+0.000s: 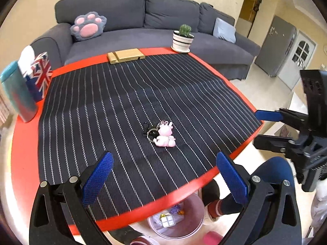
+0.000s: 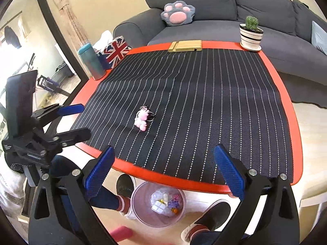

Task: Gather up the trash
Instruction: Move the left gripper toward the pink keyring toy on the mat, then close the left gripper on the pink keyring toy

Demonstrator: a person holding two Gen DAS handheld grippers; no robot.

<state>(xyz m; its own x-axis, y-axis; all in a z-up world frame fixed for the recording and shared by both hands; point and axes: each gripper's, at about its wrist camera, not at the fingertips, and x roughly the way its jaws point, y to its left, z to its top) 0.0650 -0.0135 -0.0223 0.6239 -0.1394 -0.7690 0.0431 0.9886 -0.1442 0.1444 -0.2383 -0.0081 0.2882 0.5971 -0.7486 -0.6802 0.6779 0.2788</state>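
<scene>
Both tools hang above the near edge of the red table [image 1: 26, 143], and both stand wide with nothing between their blue pads: the left gripper [image 1: 163, 175] looks down on the striped black mat [image 1: 122, 102], and the right gripper [image 2: 163, 169] does the same from the table's other near corner. The trash already gathered lies in the clear waste bin [image 2: 158, 206] on the floor just under the table's near edge, between the person's slippered feet; a white segmented packet and some small coloured scraps show inside it. On the mat itself the only loose thing is a pink toy keychain [image 1: 164, 135] with its key ring and a dark fob, near the middle and closer to the bin side than to the sofa [image 1: 126, 10]. That is the main hazard, as I judge it: the keychain does not look like rubbish, and a gripper closing on it by habit would send someone's keys into the bin. Away from the bin, along the table's far edge, stand a potted cactus [image 1: 183, 38], a wooden stand [image 1: 126, 56], a Union Jack tissue box [image 1: 41, 71] and a teal tumbler [image 1: 17, 91]; none looks like litter, and a careless sweep could topple the tumbler or the pot. The two grippers are also near each other, so a crossing reach might knock them together.
</scene>
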